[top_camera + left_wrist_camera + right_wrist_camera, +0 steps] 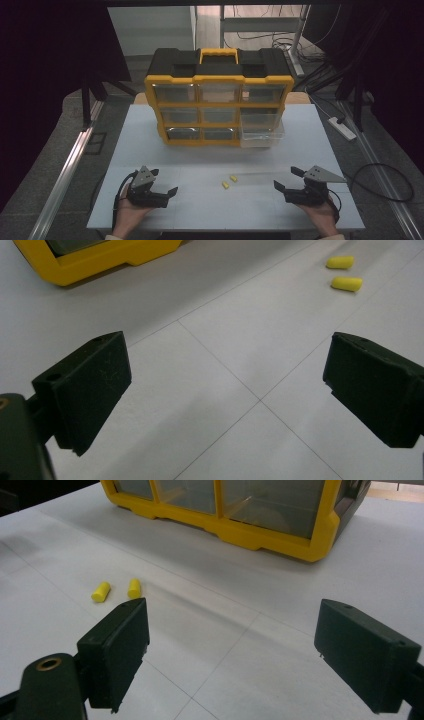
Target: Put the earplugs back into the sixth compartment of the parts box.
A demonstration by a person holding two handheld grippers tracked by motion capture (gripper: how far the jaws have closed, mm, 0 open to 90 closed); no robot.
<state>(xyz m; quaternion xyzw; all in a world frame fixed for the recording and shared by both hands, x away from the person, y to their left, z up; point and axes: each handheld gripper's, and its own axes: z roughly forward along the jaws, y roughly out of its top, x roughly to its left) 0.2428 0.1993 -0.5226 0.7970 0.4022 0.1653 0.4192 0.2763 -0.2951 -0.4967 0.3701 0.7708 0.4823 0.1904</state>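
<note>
We see a white table [150, 150] marked with thin grid lines, standing on a grey floor [50, 150]. At its far side sits a yellow and black organiser box [218, 97] with a yellow handle [218, 54] on top and rows of clear drawers. The bottom right drawer [261, 134] is pulled out towards us. A white power strip [342, 128] lies on the floor to the right, with a black cable [385, 182] looping nearby.
</note>
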